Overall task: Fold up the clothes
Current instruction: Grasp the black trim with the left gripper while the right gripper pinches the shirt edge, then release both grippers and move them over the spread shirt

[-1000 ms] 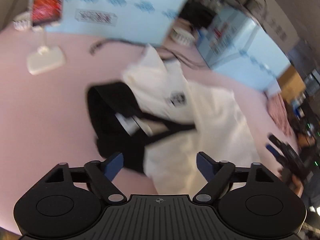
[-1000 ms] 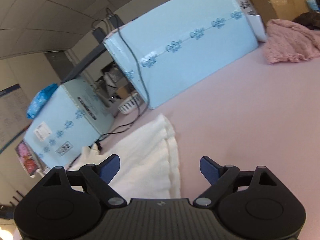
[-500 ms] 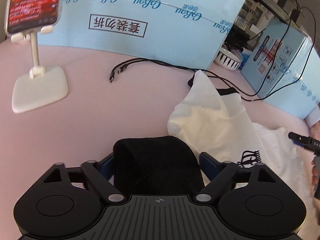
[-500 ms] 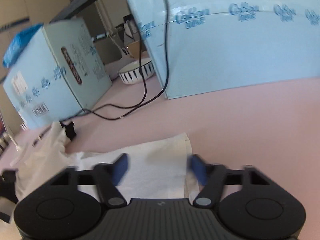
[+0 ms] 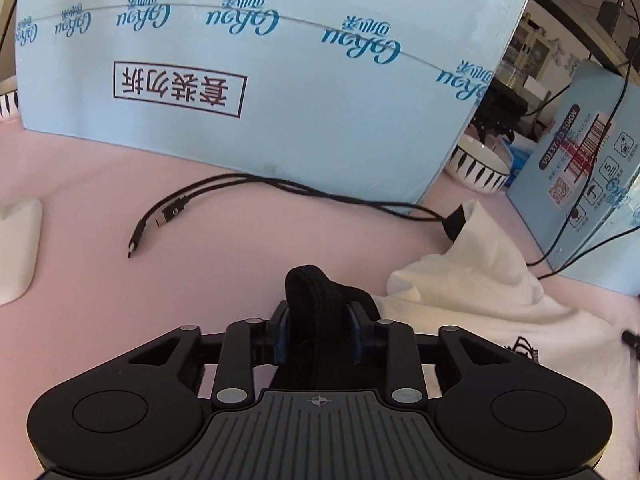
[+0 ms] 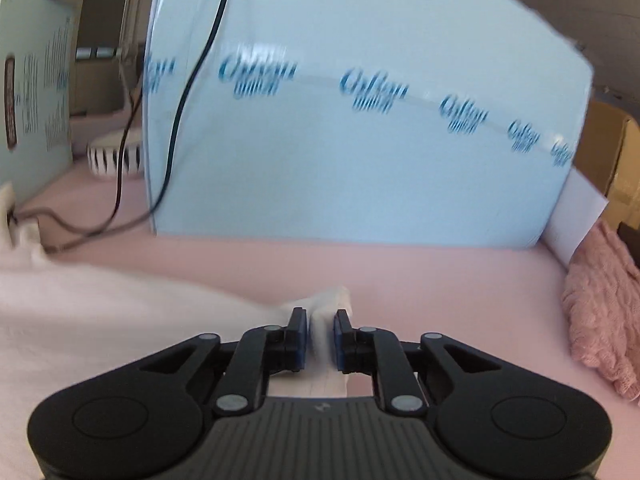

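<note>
A white garment with black trim lies on the pink table. In the left wrist view its white body (image 5: pixel 480 280) spreads to the right, with a small black print. My left gripper (image 5: pixel 318 332) is shut on the garment's black knit part (image 5: pixel 316 300), which bunches up between the fingers. In the right wrist view the white cloth (image 6: pixel 100 320) lies to the left. My right gripper (image 6: pixel 320 338) is shut on a corner of the white cloth (image 6: pixel 324 308).
Big light blue cartons (image 5: pixel 280 72) (image 6: pixel 360 120) stand close behind the table. Black USB cables (image 5: pixel 168 216) lie ahead on the left. A striped bowl (image 5: pixel 476 168) sits between cartons. A white stand base (image 5: pixel 16 248) is at far left. A pink knit (image 6: pixel 600 300) lies right.
Both grippers came down onto the garment and closed from open: the left onto the black part, the right onto the white corner.
</note>
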`<state>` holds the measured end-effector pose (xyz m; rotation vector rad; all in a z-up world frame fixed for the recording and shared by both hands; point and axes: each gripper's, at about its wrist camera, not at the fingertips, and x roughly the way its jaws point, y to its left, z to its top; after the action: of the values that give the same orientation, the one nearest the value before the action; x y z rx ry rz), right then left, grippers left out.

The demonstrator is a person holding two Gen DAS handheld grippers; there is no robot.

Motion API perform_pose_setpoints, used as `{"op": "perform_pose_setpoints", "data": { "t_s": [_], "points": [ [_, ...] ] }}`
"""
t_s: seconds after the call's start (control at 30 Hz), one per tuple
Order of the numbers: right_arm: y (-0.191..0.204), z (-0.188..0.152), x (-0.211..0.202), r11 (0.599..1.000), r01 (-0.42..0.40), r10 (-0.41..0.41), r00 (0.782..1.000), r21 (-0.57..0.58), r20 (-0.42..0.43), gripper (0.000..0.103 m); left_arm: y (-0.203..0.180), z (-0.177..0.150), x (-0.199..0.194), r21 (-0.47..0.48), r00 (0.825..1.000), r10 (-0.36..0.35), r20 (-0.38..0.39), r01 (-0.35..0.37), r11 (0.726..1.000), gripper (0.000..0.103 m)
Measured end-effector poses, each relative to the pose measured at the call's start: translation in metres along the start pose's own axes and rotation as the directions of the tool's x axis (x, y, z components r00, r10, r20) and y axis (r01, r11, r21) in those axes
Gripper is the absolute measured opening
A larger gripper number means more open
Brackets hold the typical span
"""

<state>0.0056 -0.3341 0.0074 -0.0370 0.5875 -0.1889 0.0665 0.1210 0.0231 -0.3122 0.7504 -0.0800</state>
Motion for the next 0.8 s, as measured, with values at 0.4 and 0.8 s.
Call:
{"op": "perform_pose_setpoints", "data": {
  "t_s": [0.4, 0.8],
  "points": [
    [0.008, -0.064, -0.183, 0.392, -0.917, 0.918, 0.395, -0.077, -0.031, 0.091, 0.047, -0.085, -0.163, 0.08, 0.949, -0.167, -0.267, 0.195, 0.978, 0.077],
    [0.163, -0.12, -0.259, 0.292, -0.763, 0.87, 0.463, -0.577, -0.172, 0.082, 0.022, -0.093, -0.109, 0.007, 0.984, -0.045, -0.17, 0.046, 0.999, 0.062]
  ]
}}
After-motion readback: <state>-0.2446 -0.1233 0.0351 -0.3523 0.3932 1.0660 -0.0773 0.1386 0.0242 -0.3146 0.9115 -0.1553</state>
